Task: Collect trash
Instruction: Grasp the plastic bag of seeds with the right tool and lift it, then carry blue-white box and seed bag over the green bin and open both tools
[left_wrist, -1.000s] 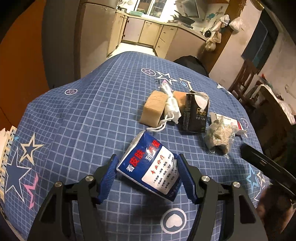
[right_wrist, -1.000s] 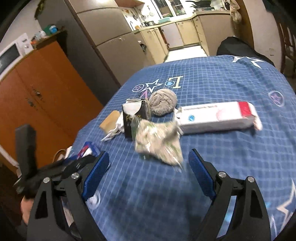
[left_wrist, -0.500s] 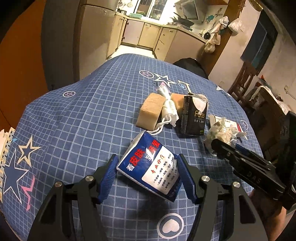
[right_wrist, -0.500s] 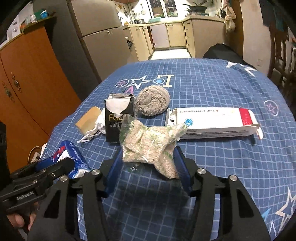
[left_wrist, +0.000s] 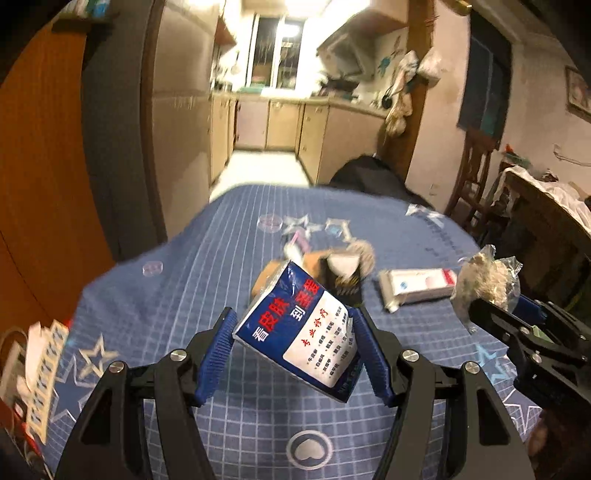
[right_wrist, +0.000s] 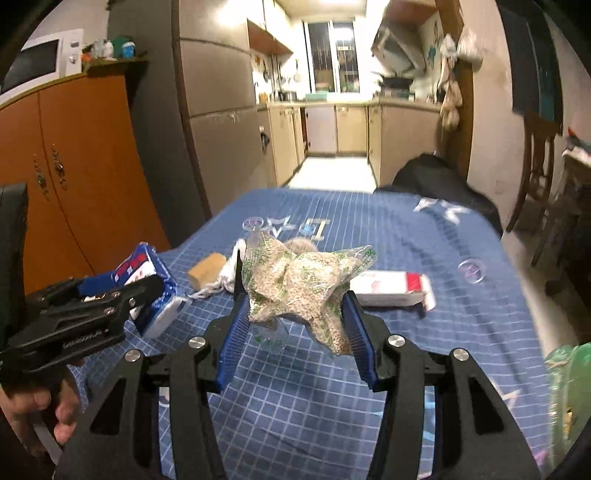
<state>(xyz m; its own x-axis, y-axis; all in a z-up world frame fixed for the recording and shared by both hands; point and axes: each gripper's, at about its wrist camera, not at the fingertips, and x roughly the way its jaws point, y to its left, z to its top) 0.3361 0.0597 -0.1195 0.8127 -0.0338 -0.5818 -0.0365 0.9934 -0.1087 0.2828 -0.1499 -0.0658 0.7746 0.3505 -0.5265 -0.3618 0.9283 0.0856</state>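
The left gripper has its jaws closed on a blue packet, held clear above the surface. The right gripper has its jaws closed on a clear bag of pale granules, also lifted off the cloth.

Both look light and soft. The packet is a slick film pouch that probably gives under pressure, so a grip across its middle, as here, seems safest. The bag is crinkly and loose; its contents could shift, so holding it around the bulk rather than by a corner looks wiser.

Still lying on the surface, counted: one white box, one tan block, one white mask with cords, one dark carton, and one grey round scrubber behind it. With the two held pieces, that makes seven.
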